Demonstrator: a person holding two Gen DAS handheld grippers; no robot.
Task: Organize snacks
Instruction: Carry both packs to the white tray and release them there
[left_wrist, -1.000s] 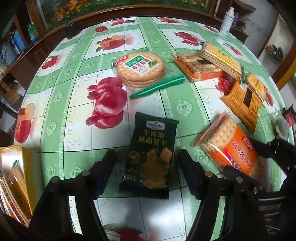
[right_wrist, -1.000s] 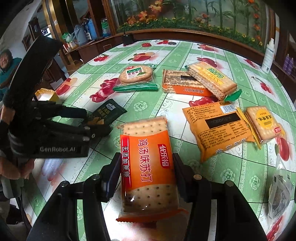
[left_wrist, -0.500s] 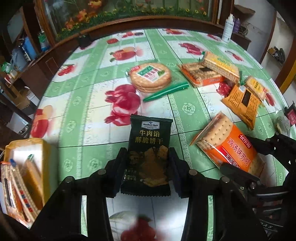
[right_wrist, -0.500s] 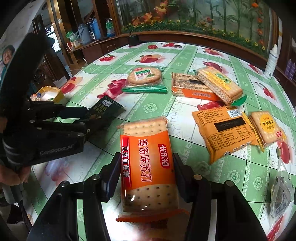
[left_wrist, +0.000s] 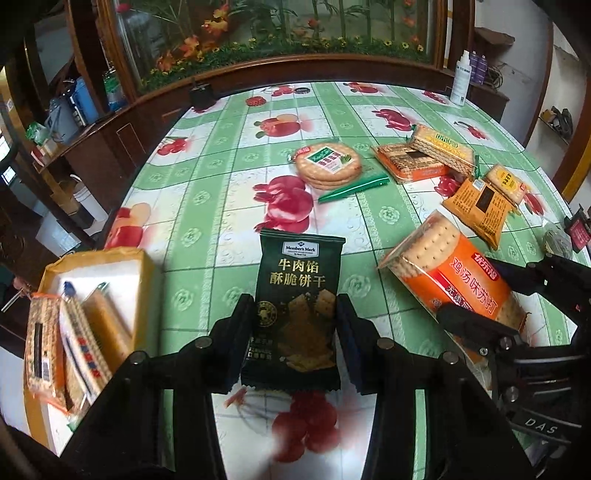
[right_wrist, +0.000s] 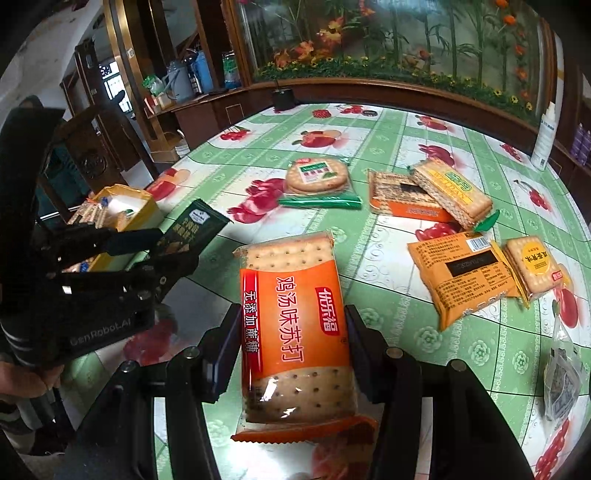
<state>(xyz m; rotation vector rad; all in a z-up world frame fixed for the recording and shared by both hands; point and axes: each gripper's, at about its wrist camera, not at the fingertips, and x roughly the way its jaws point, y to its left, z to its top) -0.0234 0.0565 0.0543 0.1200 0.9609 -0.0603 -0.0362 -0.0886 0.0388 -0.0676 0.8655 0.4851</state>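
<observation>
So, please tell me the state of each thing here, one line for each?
Left hand-held gripper: shut on dark green packet.
Dark green packet: gripped, lifted.
Right hand-held gripper: shut on orange cracker pack.
Orange cracker pack: gripped.
Yellow box: open, packs standing inside.
Round cracker pack: lying flat on table.

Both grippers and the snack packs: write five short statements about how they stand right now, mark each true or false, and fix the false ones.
1. The left gripper is shut on the dark green cracker pack. True.
2. The right gripper is open with nothing in it. False: it is shut on the orange soda cracker pack.
3. The yellow box already holds packs. True.
4. The round biscuit pack sits inside the yellow box. False: it lies on the tablecloth.
5. The white bottle lies on its side. False: it stands upright.
</observation>
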